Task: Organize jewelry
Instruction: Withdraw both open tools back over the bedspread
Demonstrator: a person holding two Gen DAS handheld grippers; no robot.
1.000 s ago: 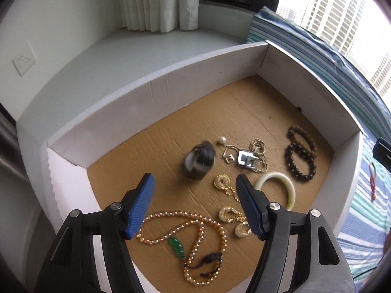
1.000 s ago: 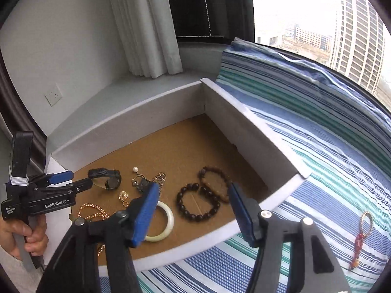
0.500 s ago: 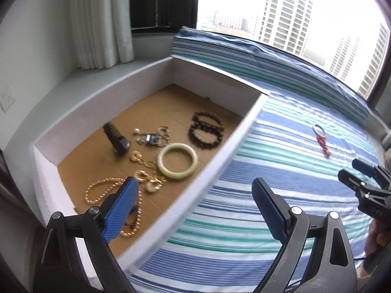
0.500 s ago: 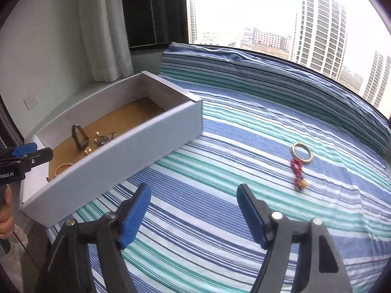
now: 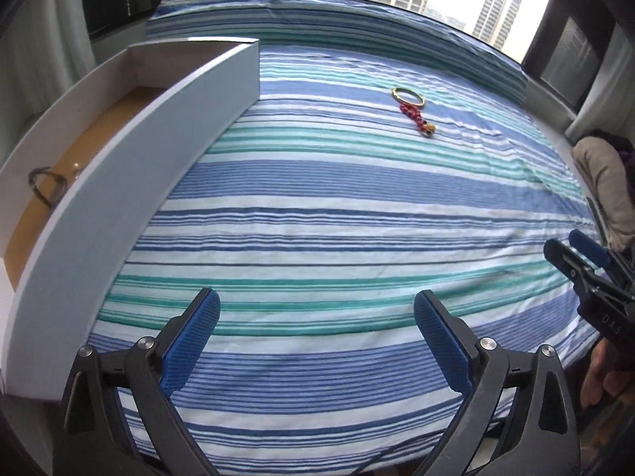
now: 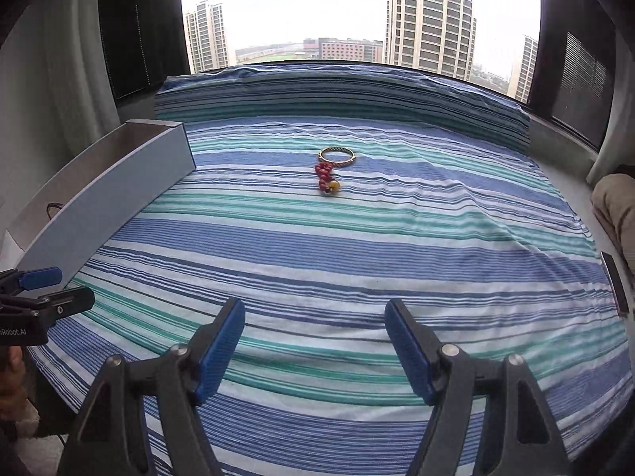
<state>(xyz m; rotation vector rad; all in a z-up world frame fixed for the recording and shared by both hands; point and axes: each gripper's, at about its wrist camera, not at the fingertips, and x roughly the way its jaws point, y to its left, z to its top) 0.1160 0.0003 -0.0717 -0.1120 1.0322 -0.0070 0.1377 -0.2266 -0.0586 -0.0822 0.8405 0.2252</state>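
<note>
A gold bangle (image 6: 336, 156) with a red bead string and yellow bead (image 6: 326, 179) lies on the striped bed cover, far ahead of both grippers; it also shows in the left wrist view (image 5: 408, 96). A white cardboard box (image 5: 131, 150) with a brown floor stands at the left; a dark ring-shaped piece (image 5: 45, 187) shows inside it, the rest is hidden by its wall. My left gripper (image 5: 315, 341) is open and empty above the cover. My right gripper (image 6: 315, 347) is open and empty, also seen at the right edge of the left wrist view (image 5: 573, 248).
The blue, white and green striped cover (image 6: 357, 246) spans the bed. A striped bolster (image 6: 341, 95) lies along the window at the back. A beige cloth heap (image 5: 603, 178) sits at the right edge. The box wall (image 6: 119, 194) bounds the left side.
Both grippers have swung right, away from the box interior toward the open bed. The bangle with red beads now lies straight ahead. Both stay open and empty.
</note>
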